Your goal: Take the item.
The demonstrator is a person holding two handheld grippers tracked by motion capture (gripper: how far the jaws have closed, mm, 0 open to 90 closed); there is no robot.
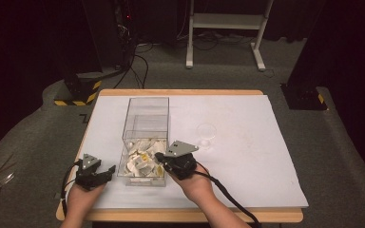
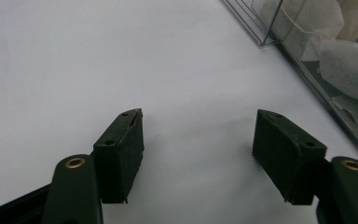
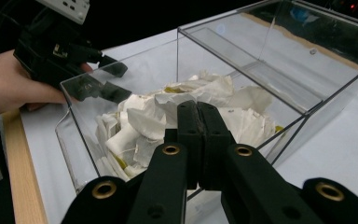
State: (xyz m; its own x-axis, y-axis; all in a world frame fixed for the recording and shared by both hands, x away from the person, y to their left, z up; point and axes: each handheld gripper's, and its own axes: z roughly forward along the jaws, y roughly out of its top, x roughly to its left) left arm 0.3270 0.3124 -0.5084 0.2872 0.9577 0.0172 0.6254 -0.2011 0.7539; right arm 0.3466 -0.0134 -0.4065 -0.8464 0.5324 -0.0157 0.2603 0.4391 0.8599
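The right gripper (image 3: 198, 109) is hovering over the clear box (image 1: 145, 142), jaws pressed together, empty. The left gripper (image 2: 198, 140) is resting with jaws apart, gripping nothing

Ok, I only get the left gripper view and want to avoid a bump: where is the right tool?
Observer: The right tool is at the near right side of the box, tips at its rim.
Operator: Is it carrying anything?
Observer: Its jaws are shut, and nothing shows between them.
Operator: Anything on the table past the box?
Observer: A clear round dish lies to the box's right, apart from it.
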